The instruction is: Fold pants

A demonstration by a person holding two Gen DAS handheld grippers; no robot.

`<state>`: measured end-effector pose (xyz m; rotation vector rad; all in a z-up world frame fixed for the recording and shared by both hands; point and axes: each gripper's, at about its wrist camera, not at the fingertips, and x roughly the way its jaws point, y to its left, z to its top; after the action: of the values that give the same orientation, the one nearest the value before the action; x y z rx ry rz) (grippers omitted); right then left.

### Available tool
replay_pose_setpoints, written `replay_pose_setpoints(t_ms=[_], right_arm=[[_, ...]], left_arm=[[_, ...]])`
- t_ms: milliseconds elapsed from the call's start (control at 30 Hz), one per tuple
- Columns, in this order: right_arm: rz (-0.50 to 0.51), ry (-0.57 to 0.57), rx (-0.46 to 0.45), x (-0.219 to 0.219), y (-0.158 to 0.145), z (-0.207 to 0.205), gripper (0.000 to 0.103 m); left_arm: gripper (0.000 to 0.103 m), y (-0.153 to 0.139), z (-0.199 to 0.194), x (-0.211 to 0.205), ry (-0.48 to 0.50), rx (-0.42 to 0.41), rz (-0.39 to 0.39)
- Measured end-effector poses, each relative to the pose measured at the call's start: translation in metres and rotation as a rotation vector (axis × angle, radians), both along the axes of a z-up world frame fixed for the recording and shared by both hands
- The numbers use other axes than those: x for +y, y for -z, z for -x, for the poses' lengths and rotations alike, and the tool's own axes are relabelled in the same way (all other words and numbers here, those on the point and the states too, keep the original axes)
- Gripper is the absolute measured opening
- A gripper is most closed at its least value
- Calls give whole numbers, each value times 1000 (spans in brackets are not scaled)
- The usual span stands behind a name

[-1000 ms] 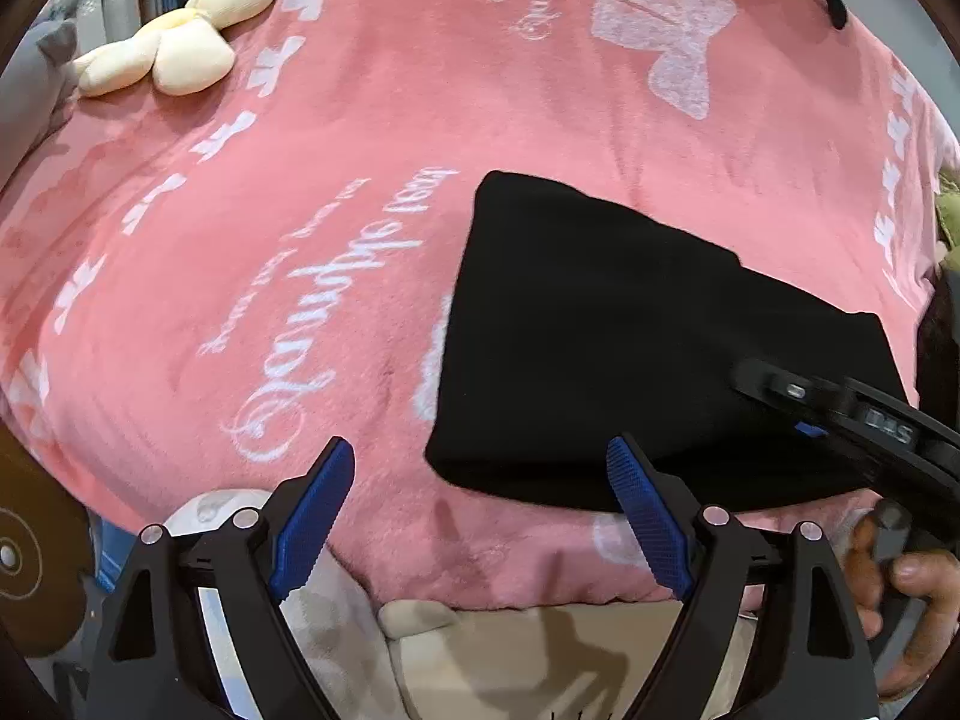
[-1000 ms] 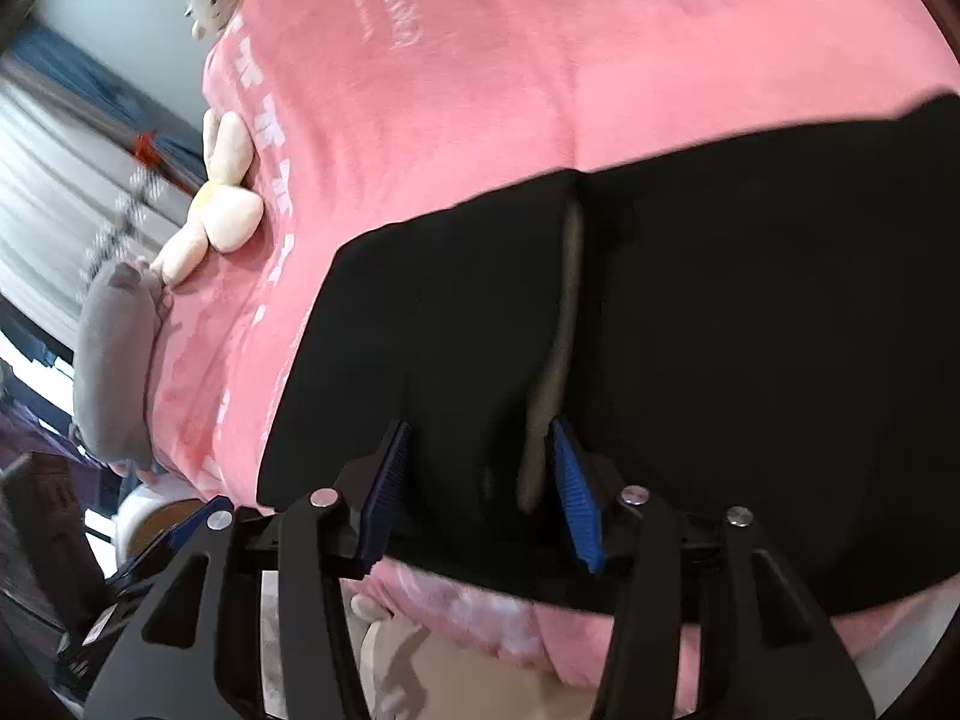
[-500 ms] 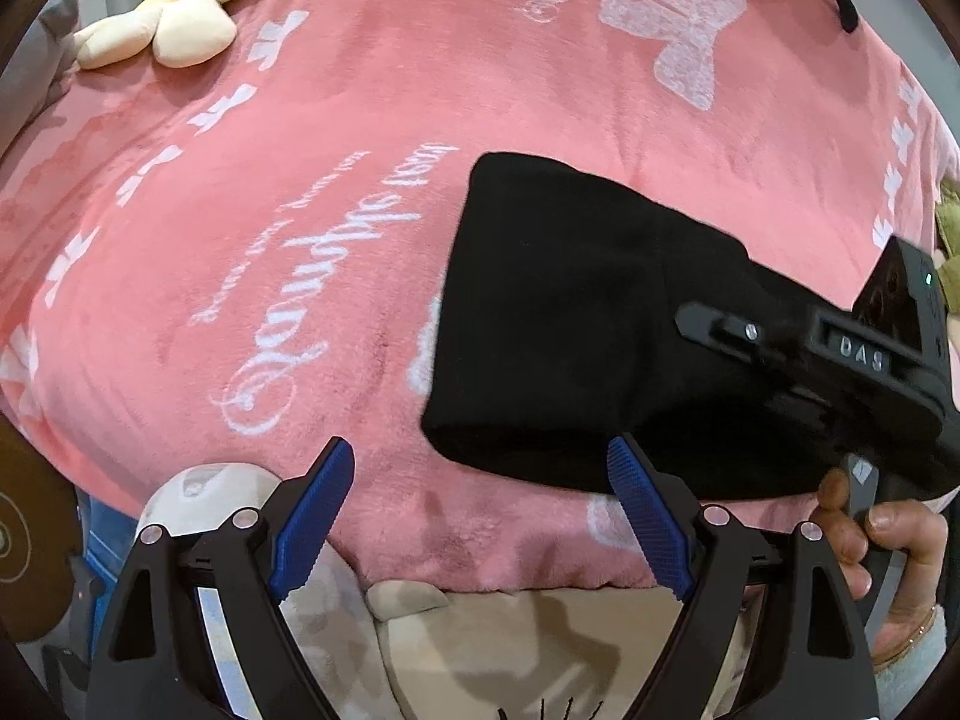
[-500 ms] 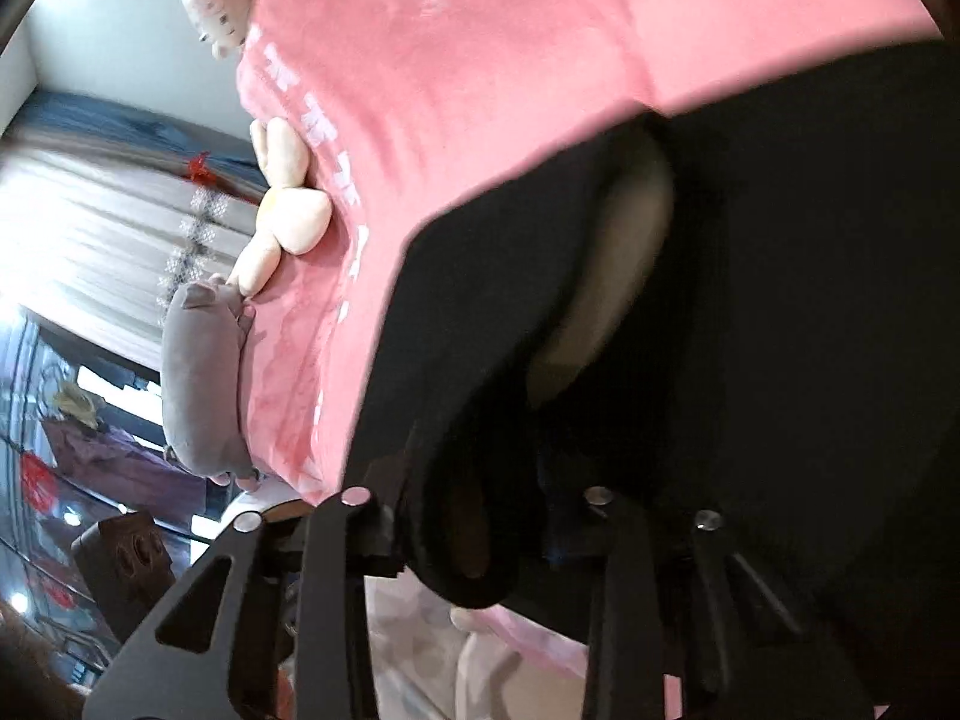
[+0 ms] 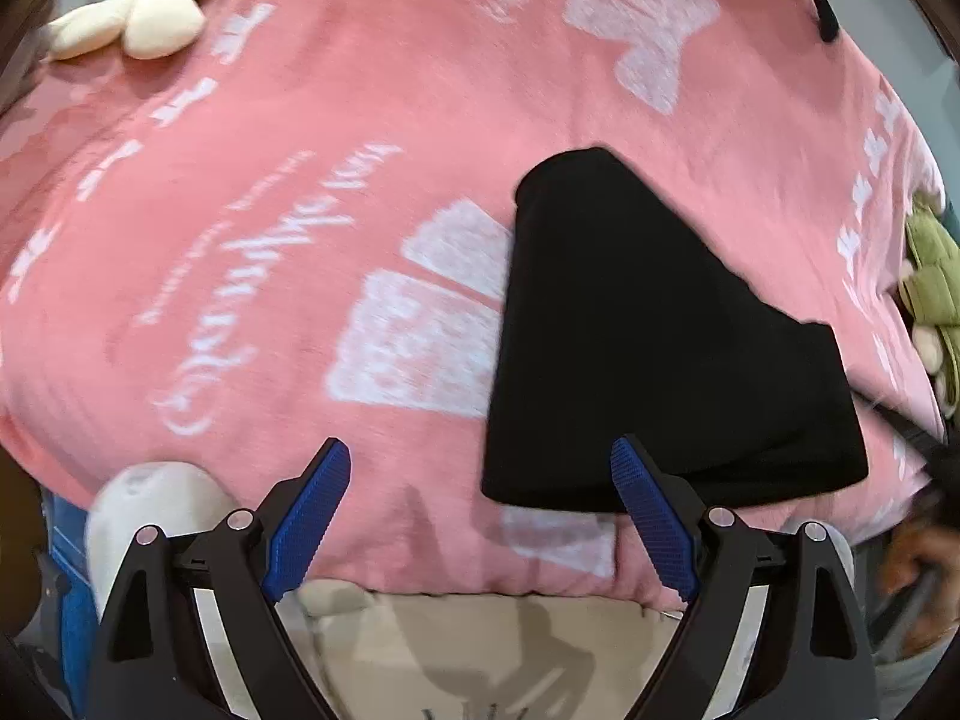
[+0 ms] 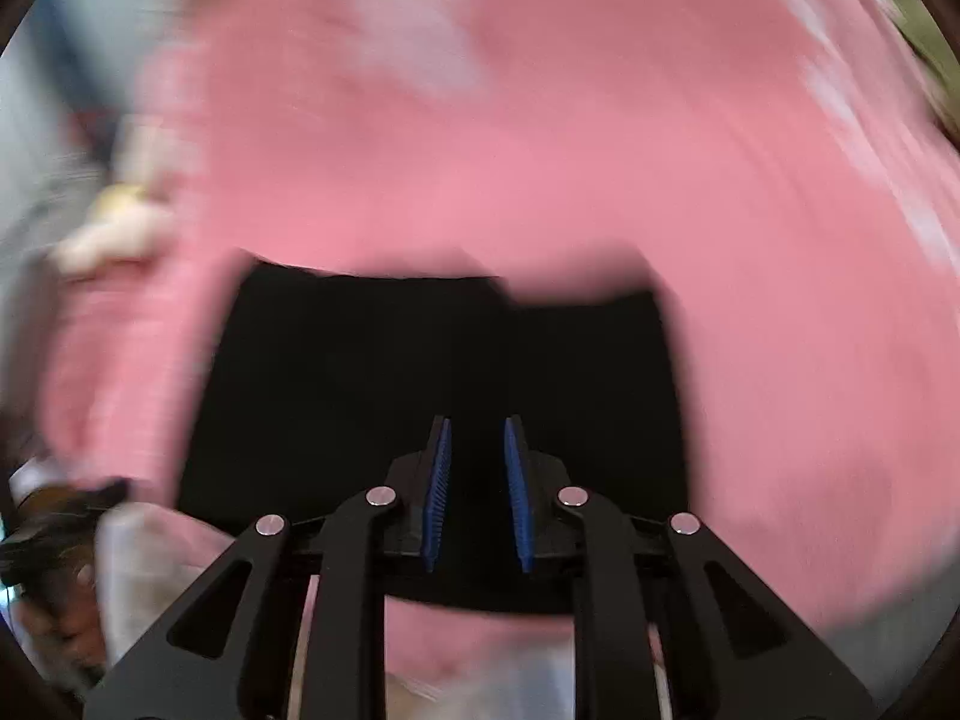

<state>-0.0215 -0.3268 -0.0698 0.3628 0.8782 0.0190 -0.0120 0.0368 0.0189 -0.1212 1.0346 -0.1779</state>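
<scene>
The black pants (image 5: 648,336) lie folded into a compact stack on the pink blanket (image 5: 336,168). In the left wrist view my left gripper (image 5: 480,480) is wide open and empty, just above the blanket's near edge, with its right finger at the stack's near left corner. In the blurred right wrist view the pants (image 6: 372,384) lie flat ahead. My right gripper (image 6: 477,468) hovers over their near edge, its blue pads a narrow gap apart with nothing visibly between them.
A cream plush toy (image 5: 138,18) lies at the blanket's far left and a green plush (image 5: 930,276) at its right edge. A hand (image 5: 918,552) shows at the lower right. The cream mattress side (image 5: 480,648) drops away below the blanket.
My right gripper carried a pants layer over, let it go and pulled back; the stack is now narrower. The left gripper stayed open while its view shifted left.
</scene>
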Motion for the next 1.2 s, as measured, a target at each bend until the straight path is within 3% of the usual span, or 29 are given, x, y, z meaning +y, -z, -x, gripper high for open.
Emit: replay_pose_setpoints(t_ms=[100, 167, 333, 533, 600, 633, 733, 833, 900, 967, 1000, 1067, 1100, 1133, 1200], right_arm=[[-224, 16, -78, -16, 4, 19, 27], [-231, 8, -118, -14, -8, 15, 44], [-276, -80, -140, 1, -24, -45, 64], [-283, -166, -14, 19, 9, -121, 63], [-238, -199, -11, 37, 13, -127, 38], [-239, -221, -8, 41, 12, -124, 15], [-252, -240, -105, 51, -21, -107, 8], [-185, -223, -264, 46, -77, -61, 8], [-88, -159, -301, 34, -96, -35, 8], [57, -78, -255, 25, -88, -26, 10], [96, -54, -177, 17, -68, -31, 10], [135, 21, -21, 0, -25, -41, 14], [117, 36, -18, -5, -20, -37, 16], [71, 46, -59, -9, -22, -30, 19], [15, 79, -139, -15, -35, -11, 51]], left_arm=[[86, 3, 0, -13, 35, 14, -13], [86, 2, 0, -20, 49, 7, -30], [86, 4, -4, -25, 46, 13, -27], [86, 8, -5, -23, 45, 21, -27], [86, 9, -7, -20, 42, 22, -21], [86, 9, -8, -19, 41, 22, -18], [86, 10, -11, -16, 34, 28, -6], [86, 4, -13, -16, 54, 13, 24], [86, -1, -13, -19, 71, -4, 47], [86, 0, -17, -25, 92, 6, 81], [86, 2, -19, -27, 97, 16, 94], [86, 8, -24, -36, 105, 41, 130], [86, 11, -27, -41, 109, 46, 145], [86, 12, -30, -43, 112, 48, 149], [86, 15, -36, -47, 109, 57, 143]])
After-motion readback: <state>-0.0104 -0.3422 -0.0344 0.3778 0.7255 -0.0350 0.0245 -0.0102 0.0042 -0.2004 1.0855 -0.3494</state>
